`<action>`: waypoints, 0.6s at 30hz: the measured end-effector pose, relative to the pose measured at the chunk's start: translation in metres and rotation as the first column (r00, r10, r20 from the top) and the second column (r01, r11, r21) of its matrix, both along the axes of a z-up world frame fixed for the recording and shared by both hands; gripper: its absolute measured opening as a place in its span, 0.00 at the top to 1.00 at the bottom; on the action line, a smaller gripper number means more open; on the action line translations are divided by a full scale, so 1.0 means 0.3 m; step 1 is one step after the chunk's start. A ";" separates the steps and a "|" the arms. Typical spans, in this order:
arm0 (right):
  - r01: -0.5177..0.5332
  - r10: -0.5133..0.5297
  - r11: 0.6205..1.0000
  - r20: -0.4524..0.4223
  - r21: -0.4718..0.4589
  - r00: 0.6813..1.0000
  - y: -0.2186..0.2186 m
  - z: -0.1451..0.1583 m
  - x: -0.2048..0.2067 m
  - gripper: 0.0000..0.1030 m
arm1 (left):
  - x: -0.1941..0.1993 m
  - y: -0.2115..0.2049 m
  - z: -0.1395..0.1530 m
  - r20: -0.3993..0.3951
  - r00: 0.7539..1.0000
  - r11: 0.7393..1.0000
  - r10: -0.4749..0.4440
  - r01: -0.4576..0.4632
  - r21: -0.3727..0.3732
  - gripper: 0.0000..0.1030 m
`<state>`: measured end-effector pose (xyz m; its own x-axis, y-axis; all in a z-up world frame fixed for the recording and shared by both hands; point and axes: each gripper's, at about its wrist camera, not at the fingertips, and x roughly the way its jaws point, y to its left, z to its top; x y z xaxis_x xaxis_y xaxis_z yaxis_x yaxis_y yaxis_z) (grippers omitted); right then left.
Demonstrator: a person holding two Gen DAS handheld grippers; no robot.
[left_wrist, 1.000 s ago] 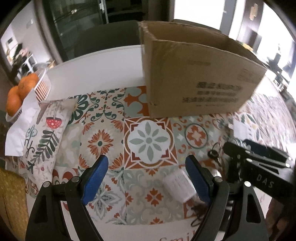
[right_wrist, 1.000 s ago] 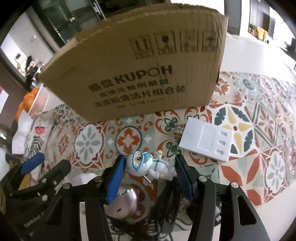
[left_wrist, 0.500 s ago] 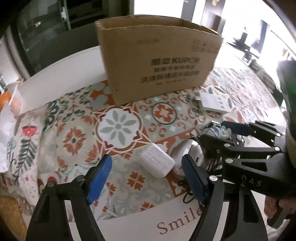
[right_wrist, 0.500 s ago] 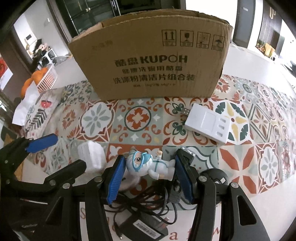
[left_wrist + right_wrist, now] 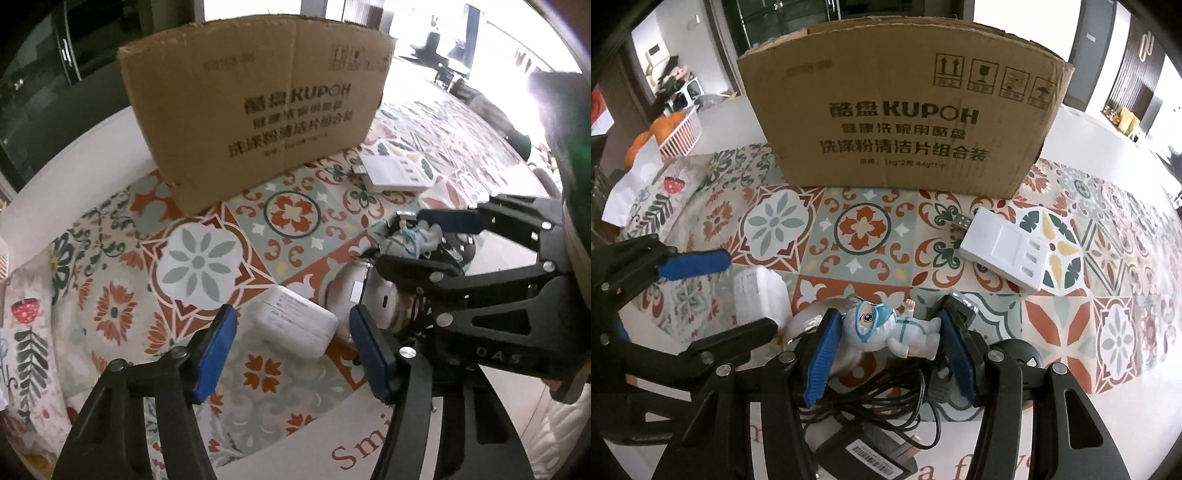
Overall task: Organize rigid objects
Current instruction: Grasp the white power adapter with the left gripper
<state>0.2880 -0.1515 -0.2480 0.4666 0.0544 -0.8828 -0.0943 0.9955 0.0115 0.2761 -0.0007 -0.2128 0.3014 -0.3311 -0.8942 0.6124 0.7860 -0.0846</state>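
While its blue pads press on either side of a small white-suited figurine (image 5: 892, 328), the right gripper (image 5: 886, 350) holds the toy lying on its side, clamped, above a tangle of black cable (image 5: 886, 402) and a black power adapter (image 5: 864, 454). Beside it, the left gripper (image 5: 291, 349) has its jaws spread apart, with a white rounded charger block (image 5: 295, 321) lying on the patterned tablecloth (image 5: 199, 258) between the fingertips, not touched. Just right of that block sits a pale computer mouse (image 5: 373, 295). Farther out, a flat white USB hub (image 5: 1004, 254) lies near the front wall of an open cardboard box (image 5: 905, 122). At far left, a white basket (image 5: 681, 136) holds oranges (image 5: 661, 127).
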 end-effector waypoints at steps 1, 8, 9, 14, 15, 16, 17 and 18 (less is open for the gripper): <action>-0.002 0.002 1.000 0.001 -0.003 1.000 0.001 0.000 0.000 0.46 | 0.000 -0.002 -0.008 -0.005 1.000 1.000 -0.007 0.007 0.001 0.41; -0.015 0.015 1.000 0.008 -0.018 1.000 0.014 0.002 0.002 0.46 | 0.009 0.004 -0.044 -0.022 1.000 1.000 -0.013 0.012 -0.026 0.47; -0.015 0.015 1.000 0.006 -0.017 1.000 0.013 0.002 0.004 0.46 | 0.008 0.004 -0.042 -0.018 1.000 1.000 -0.018 0.017 -0.026 0.47; -0.013 0.013 1.000 0.007 -0.026 1.000 0.017 0.004 0.008 0.46 | 0.017 -0.004 -0.049 -0.003 0.999 0.997 -0.053 0.053 -0.054 0.48; -0.011 0.011 1.000 0.007 -0.028 1.000 0.016 0.004 0.010 0.46 | 0.022 -0.005 -0.052 -0.010 0.998 0.996 -0.054 0.054 -0.065 0.49; -0.010 0.010 1.000 0.007 -0.029 1.000 0.016 0.005 0.011 0.46 | 0.028 -0.009 -0.058 -0.017 0.999 0.996 -0.050 0.049 -0.075 0.50; -0.009 0.009 1.000 0.008 -0.030 1.000 0.016 0.006 0.012 0.46 | 0.031 -0.008 -0.059 -0.018 0.999 0.996 -0.041 0.039 -0.083 0.50; -0.008 0.008 1.000 0.008 -0.030 1.000 0.015 0.008 0.014 0.46 | 0.032 -0.005 -0.061 -0.018 0.999 0.995 -0.031 0.029 -0.091 0.50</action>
<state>0.2921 -0.1469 -0.2457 0.4737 0.0317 -0.8801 -0.1022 0.9946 -0.0192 0.2858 -0.0022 -0.2309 0.2731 -0.4195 -0.8657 0.6331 0.7559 -0.1666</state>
